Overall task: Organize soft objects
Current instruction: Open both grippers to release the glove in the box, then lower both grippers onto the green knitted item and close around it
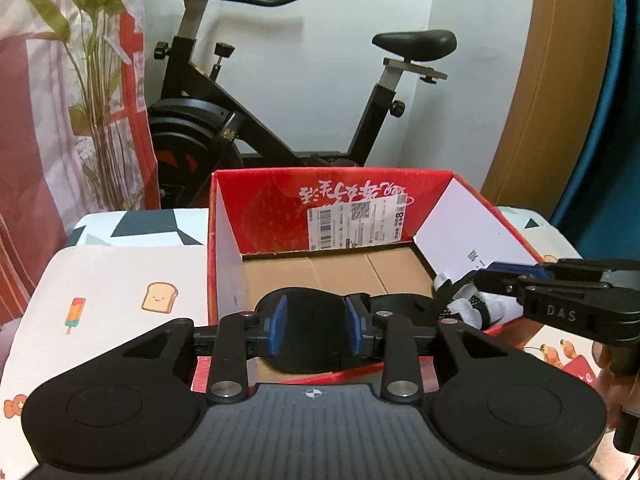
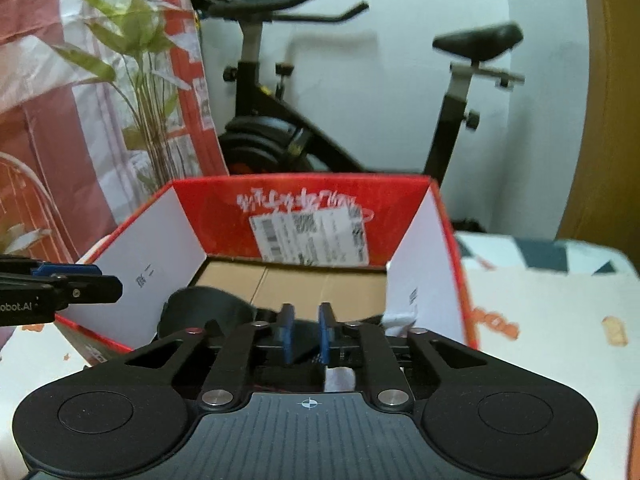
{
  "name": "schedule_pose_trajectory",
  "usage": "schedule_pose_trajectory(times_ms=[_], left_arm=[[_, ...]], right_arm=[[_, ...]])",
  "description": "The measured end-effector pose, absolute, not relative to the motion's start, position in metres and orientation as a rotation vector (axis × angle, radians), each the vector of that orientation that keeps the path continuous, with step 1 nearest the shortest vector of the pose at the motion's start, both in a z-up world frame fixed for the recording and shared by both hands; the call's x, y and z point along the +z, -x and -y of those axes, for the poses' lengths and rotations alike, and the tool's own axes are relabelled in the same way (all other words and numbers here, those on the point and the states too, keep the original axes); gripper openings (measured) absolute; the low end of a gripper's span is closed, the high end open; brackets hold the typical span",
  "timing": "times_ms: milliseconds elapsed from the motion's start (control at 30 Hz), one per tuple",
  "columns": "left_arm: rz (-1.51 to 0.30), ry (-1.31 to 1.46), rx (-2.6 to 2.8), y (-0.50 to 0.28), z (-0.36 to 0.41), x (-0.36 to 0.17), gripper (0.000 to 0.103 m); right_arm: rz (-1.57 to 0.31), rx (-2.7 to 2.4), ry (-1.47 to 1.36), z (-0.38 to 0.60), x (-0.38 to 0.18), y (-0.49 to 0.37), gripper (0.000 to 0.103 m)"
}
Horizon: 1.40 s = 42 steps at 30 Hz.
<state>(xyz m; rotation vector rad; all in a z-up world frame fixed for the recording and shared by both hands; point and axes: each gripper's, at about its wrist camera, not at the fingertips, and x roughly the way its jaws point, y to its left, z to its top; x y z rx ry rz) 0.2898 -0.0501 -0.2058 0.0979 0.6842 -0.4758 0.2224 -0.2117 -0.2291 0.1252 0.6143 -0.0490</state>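
A red cardboard box (image 1: 360,196) stands open on the patterned cloth, with a brown floor and white side walls. At its near edge lies a black mesh padded piece (image 1: 308,312). My left gripper (image 1: 316,326) hangs over it, its blue pads apart and not pressing on it. To the right a white-and-black soft item (image 1: 468,306) rests in the box's near right corner. The right gripper (image 1: 486,276) reaches in sideways just above that item. In the right wrist view the right gripper (image 2: 306,334) shows a narrow gap over the black piece (image 2: 208,308), inside the box (image 2: 224,196).
A black exercise bike (image 1: 248,120) stands behind the box, with a leafy plant (image 1: 96,92) and a red-and-white curtain (image 1: 24,128) to the left. The cloth (image 1: 120,280) shows toast and ice-lolly prints. A hand (image 1: 616,384) holds the right gripper's handle.
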Motion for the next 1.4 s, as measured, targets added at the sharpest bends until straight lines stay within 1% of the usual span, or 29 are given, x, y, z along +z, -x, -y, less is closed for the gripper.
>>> schedule_pose_trajectory(times_ms=[33, 100, 133, 200, 233, 267, 300, 333, 400, 433, 567, 700, 833, 1067, 1333, 1400], left_arm=[[-0.679, -0.096, -0.475, -0.287, 0.049, -0.204, 0.039], [-0.664, -0.090, -0.478, -0.279, 0.047, -0.201, 0.052], [-0.655, -0.089, -0.479, -0.274, 0.046, -0.200, 0.055], [-0.640, -0.091, -0.483, -0.266, 0.044, -0.198, 0.069], [-0.632, -0.091, -0.489, -0.261, 0.043, -0.197, 0.073], [-0.625, -0.094, -0.491, -0.255, 0.041, -0.196, 0.082], [-0.618, -0.097, -0.486, -0.249, 0.041, -0.196, 0.090], [-0.609, -0.096, -0.479, -0.244, 0.040, -0.195, 0.093], [-0.583, -0.085, -0.463, -0.232, 0.037, -0.194, 0.096], [-0.571, -0.080, -0.457, -0.226, 0.036, -0.193, 0.096], [-0.554, -0.078, -0.443, -0.203, 0.038, -0.195, 0.098], [-0.542, -0.087, -0.439, -0.182, 0.042, -0.203, 0.103], [-0.544, -0.106, -0.455, -0.166, 0.046, -0.216, 0.103], [-0.597, -0.056, -0.443, -0.159, 0.041, -0.240, 0.103], [-0.639, -0.027, -0.401, -0.163, 0.030, -0.252, 0.103], [-0.654, -0.012, -0.397, -0.165, 0.026, -0.256, 0.103]], right_arm=[[-0.595, -0.053, -0.117, 0.212, -0.225, -0.217, 0.020], [-0.568, -0.056, -0.105, 0.213, -0.219, -0.206, 0.030], [-0.554, -0.053, -0.101, 0.214, -0.216, -0.199, 0.035], [-0.526, -0.054, -0.103, 0.217, -0.211, -0.186, 0.056], [-0.509, -0.057, -0.104, 0.219, -0.209, -0.178, 0.059], [-0.492, -0.062, -0.103, 0.220, -0.208, -0.170, 0.064], [-0.479, -0.070, -0.098, 0.222, -0.207, -0.163, 0.071], [-0.466, -0.081, -0.094, 0.222, -0.207, -0.155, 0.074], [-0.437, -0.089, -0.107, 0.225, -0.209, -0.136, 0.084], [-0.427, -0.093, -0.118, 0.228, -0.211, -0.128, 0.085], [-0.412, -0.125, -0.160, 0.233, -0.228, -0.100, 0.085], [-0.434, -0.178, -0.156, 0.231, -0.255, -0.077, 0.085], [-0.475, -0.155, -0.150, 0.228, -0.278, -0.060, 0.085], [-0.505, -0.088, -0.200, 0.223, -0.297, -0.059, 0.084], [-0.541, -0.066, -0.217, 0.219, -0.309, -0.063, 0.080], [-0.539, -0.063, -0.240, 0.223, -0.311, -0.065, 0.069]])
